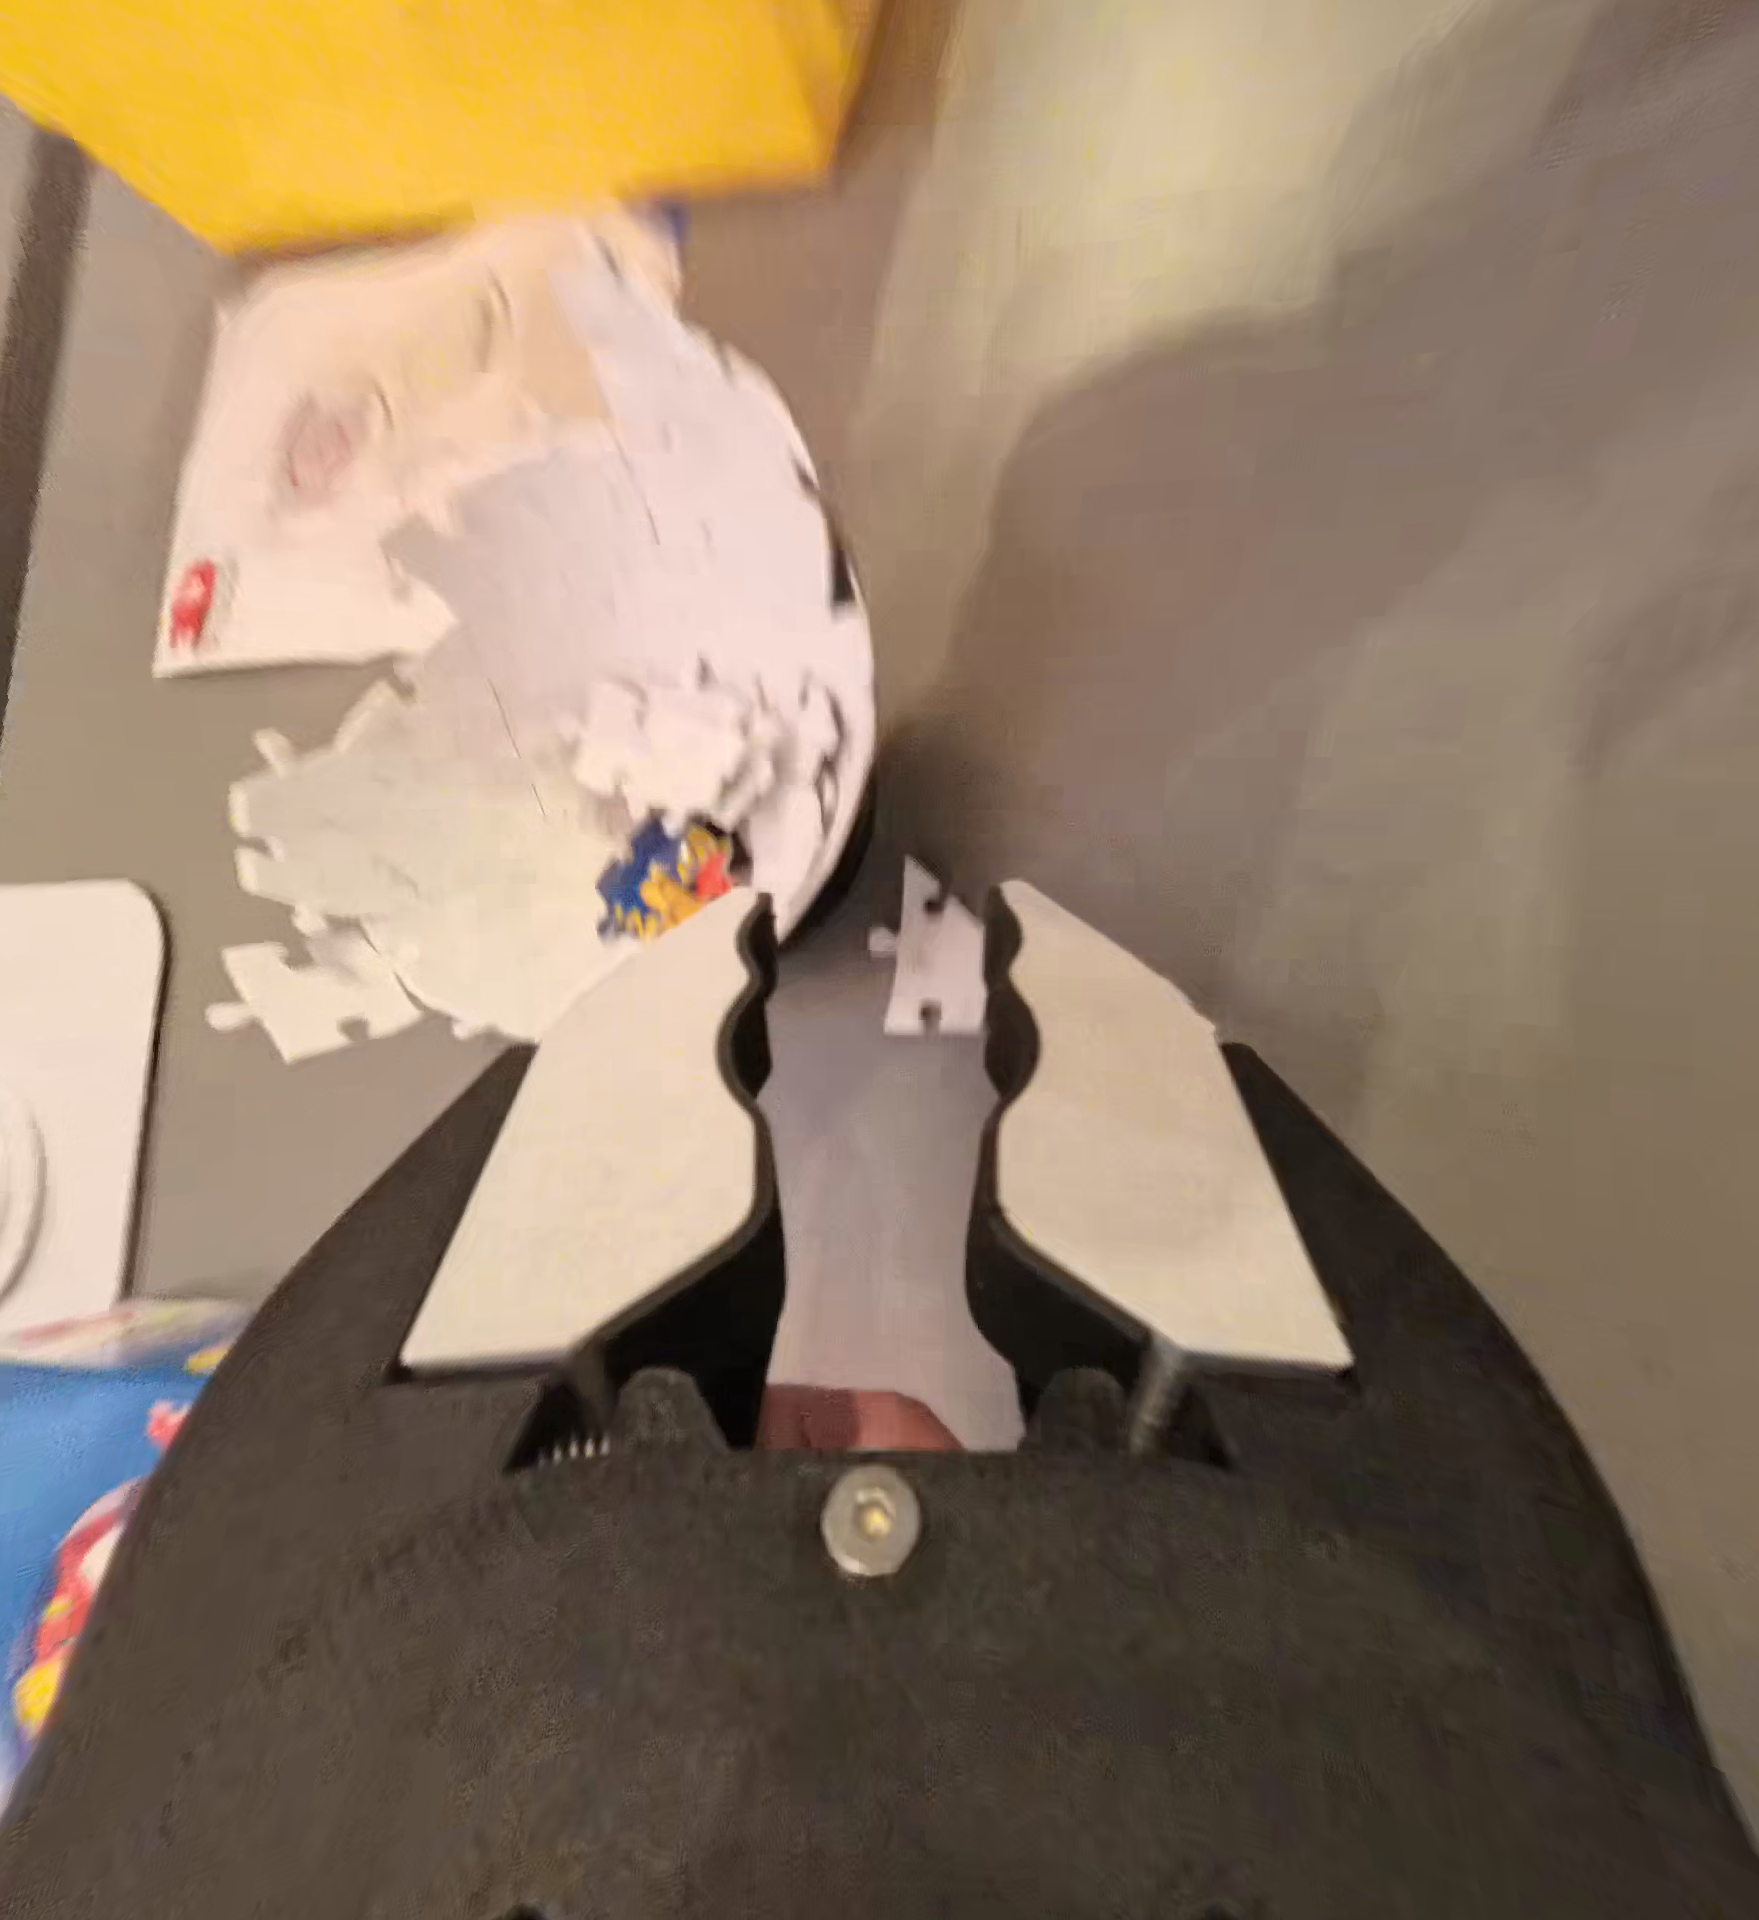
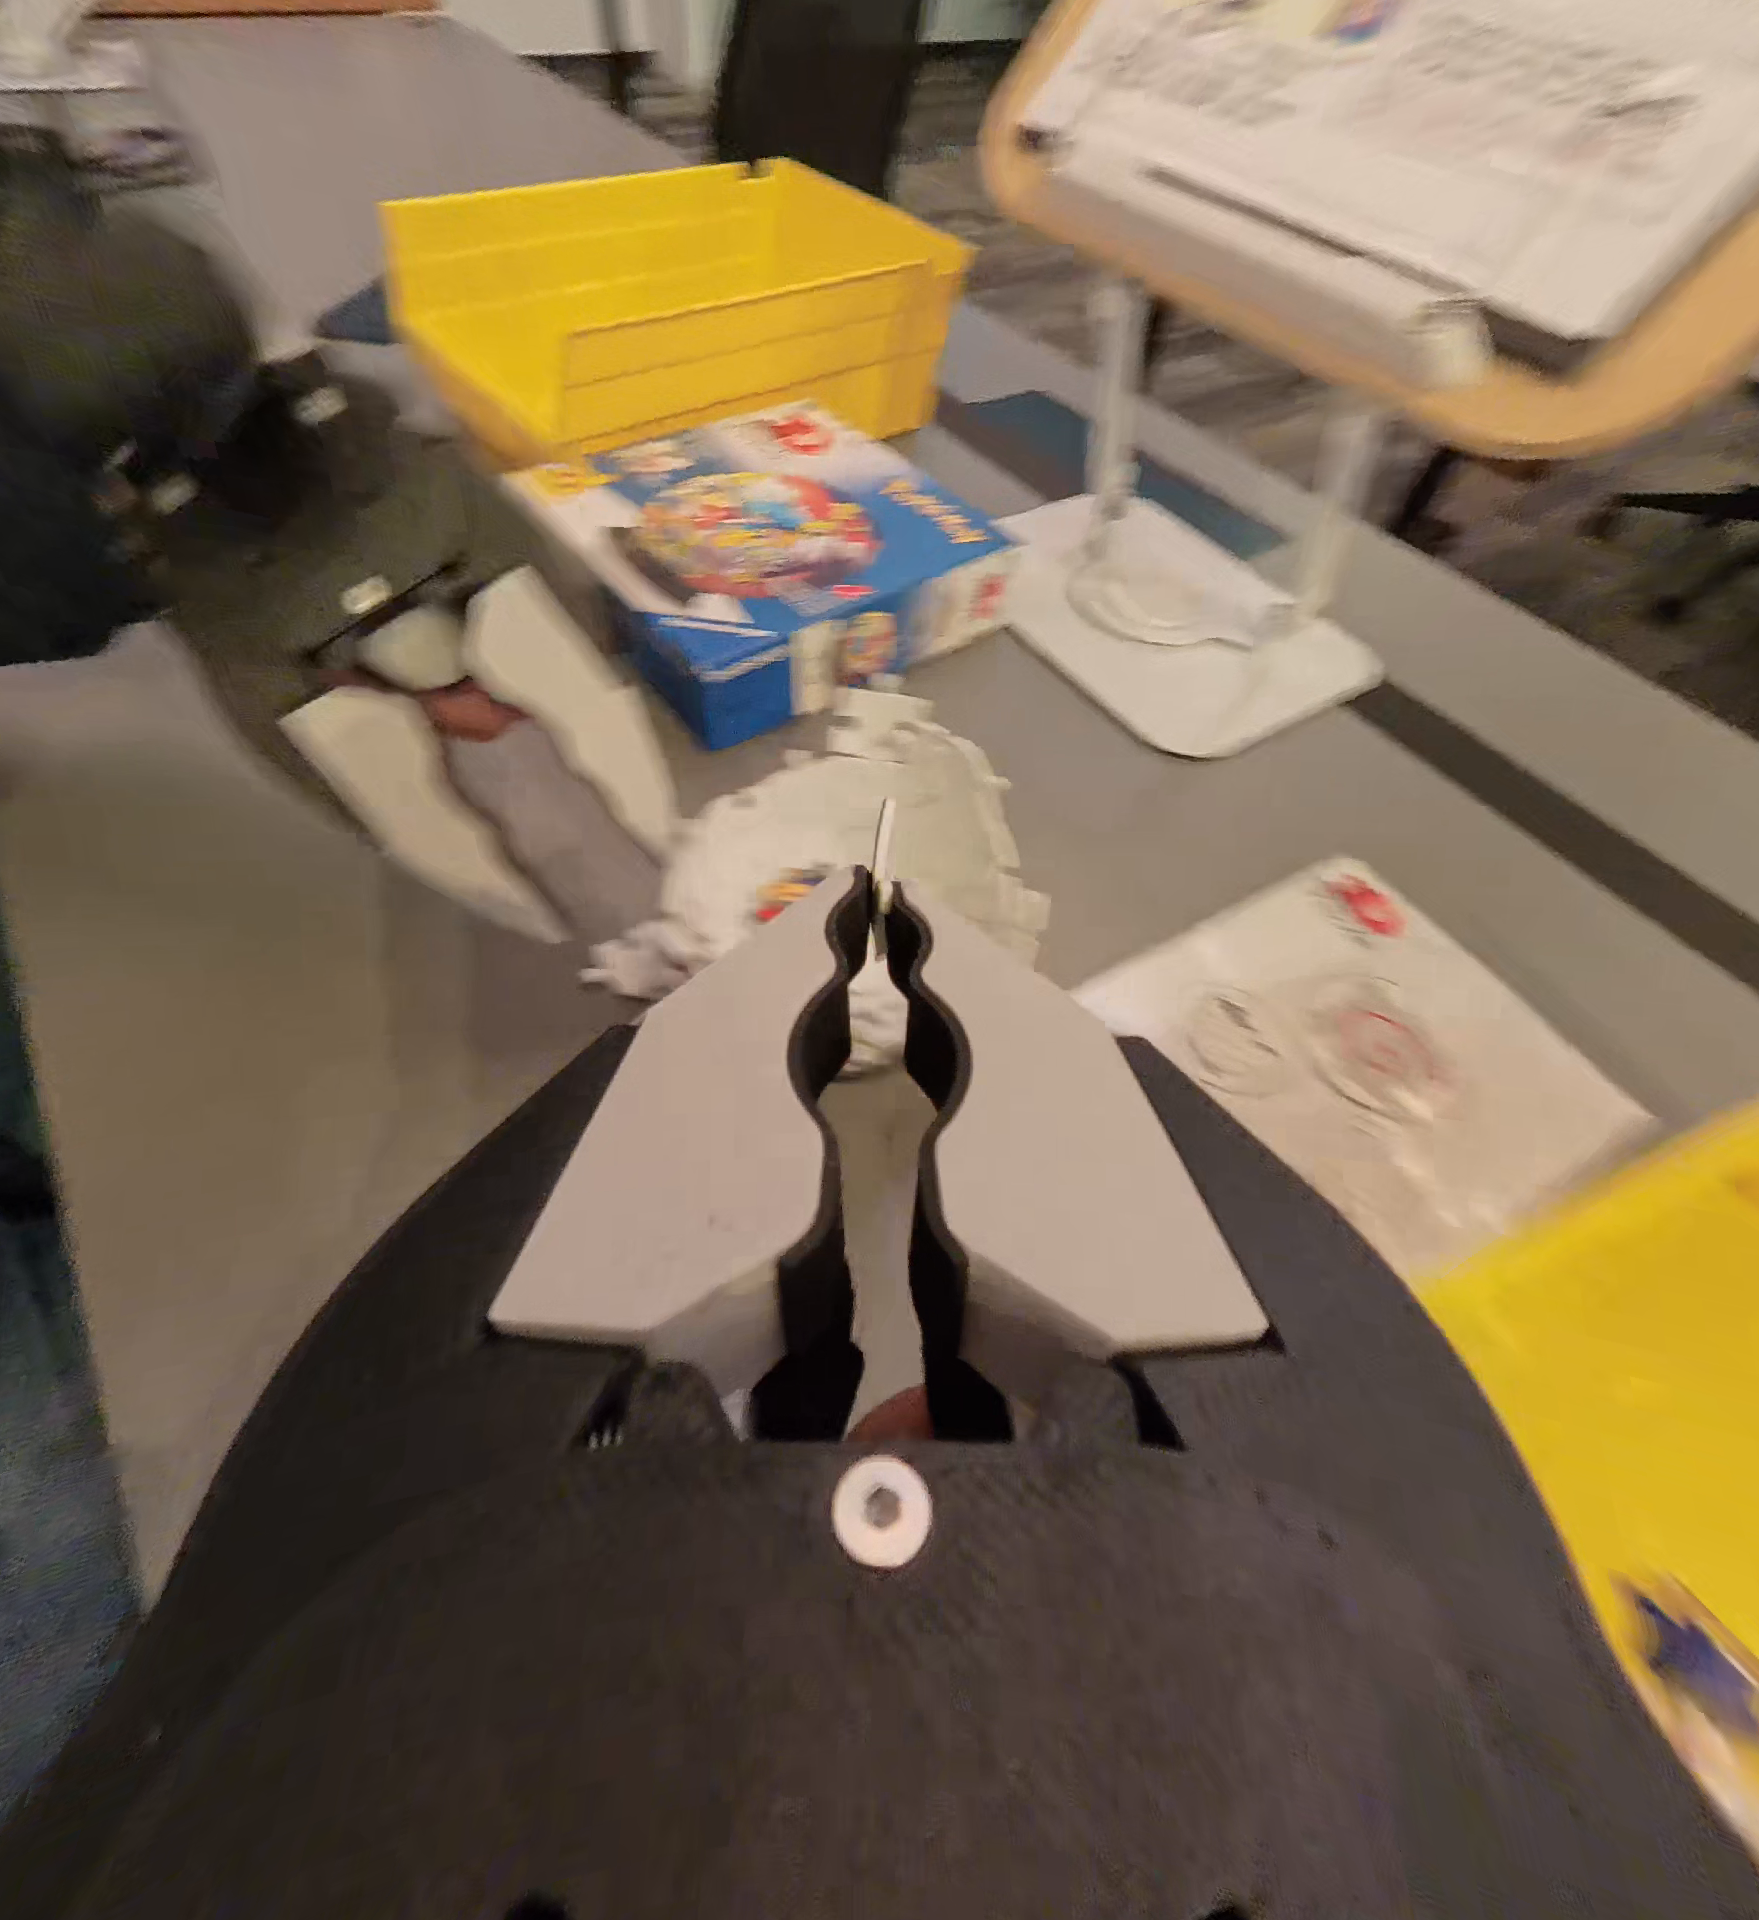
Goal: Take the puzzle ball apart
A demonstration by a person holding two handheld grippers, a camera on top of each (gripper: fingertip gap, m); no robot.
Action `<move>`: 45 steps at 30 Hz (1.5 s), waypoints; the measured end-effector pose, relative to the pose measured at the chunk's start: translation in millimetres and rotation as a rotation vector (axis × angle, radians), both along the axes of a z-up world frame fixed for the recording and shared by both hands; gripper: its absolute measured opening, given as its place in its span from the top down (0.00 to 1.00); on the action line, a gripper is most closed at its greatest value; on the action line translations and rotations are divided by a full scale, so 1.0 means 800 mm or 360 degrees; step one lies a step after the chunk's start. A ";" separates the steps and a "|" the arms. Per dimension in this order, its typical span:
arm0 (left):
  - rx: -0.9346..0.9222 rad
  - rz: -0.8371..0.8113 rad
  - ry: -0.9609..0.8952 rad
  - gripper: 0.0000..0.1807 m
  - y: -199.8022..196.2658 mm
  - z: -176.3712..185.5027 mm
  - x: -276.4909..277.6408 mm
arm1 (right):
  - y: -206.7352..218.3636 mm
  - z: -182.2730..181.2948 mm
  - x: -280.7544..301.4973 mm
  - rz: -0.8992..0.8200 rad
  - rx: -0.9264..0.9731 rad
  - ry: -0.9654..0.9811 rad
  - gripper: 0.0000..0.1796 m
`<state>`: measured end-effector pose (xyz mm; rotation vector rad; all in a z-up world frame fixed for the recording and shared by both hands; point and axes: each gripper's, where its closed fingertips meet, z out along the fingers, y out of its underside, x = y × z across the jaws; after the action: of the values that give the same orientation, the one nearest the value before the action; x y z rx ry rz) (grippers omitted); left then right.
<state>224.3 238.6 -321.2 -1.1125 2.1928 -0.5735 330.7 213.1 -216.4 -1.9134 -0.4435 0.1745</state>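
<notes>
Here the right gripper (image 2: 877,902) is pinching a single white puzzle piece (image 2: 886,844) edge-on between its nearly closed tips, the piece standing upright just above the puzzle ball (image 2: 854,831). The ball, a broken white shell with jagged edges and a patch of coloured print showing, is lying on the grey table (image 2: 231,987), near the middle, just beyond the right gripper's tips.

In the left wrist view the left gripper (image 1: 880,914) is standing partly open with a clear gap between its fingers. A loose white piece (image 1: 932,961) is showing in that gap against the right finger; whether it is being held or only lying there I cannot tell. The ball (image 1: 646,623) is lying just beyond the left finger's tip.

A blue puzzle box (image 2: 802,561) is sitting beyond the ball, with a yellow bin (image 2: 667,301) farther off behind it. A printed sheet (image 2: 1353,1049) is lying to the right of the ball, and a second yellow bin (image 2: 1664,1382) is showing at the near right edge. Everything is somewhat blurred.
</notes>
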 end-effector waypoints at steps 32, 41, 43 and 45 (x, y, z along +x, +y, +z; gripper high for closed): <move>0.0056 0.0076 0.0180 1.00 0.003 -0.059 -0.019 | -0.048 -0.064 -0.033 -0.0031 -0.0401 -0.0067 0.84; -0.0084 0.0035 0.0119 0.95 -0.012 -0.041 -0.029 | -0.071 -0.189 -0.042 -0.0117 -0.0780 -0.0145 0.80; -0.0085 0.0036 0.0108 0.94 -0.009 -0.035 -0.030 | -0.068 -0.188 -0.035 -0.0157 -0.0775 -0.0142 0.85; -0.0078 0.0043 0.0090 0.94 -0.007 -0.030 -0.031 | -0.066 -0.189 -0.033 -0.0157 -0.0772 -0.0113 0.86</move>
<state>199.4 233.2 -345.3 -1.1960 2.2186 -0.5940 304.2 160.3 -367.5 -2.4186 -0.3753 0.1592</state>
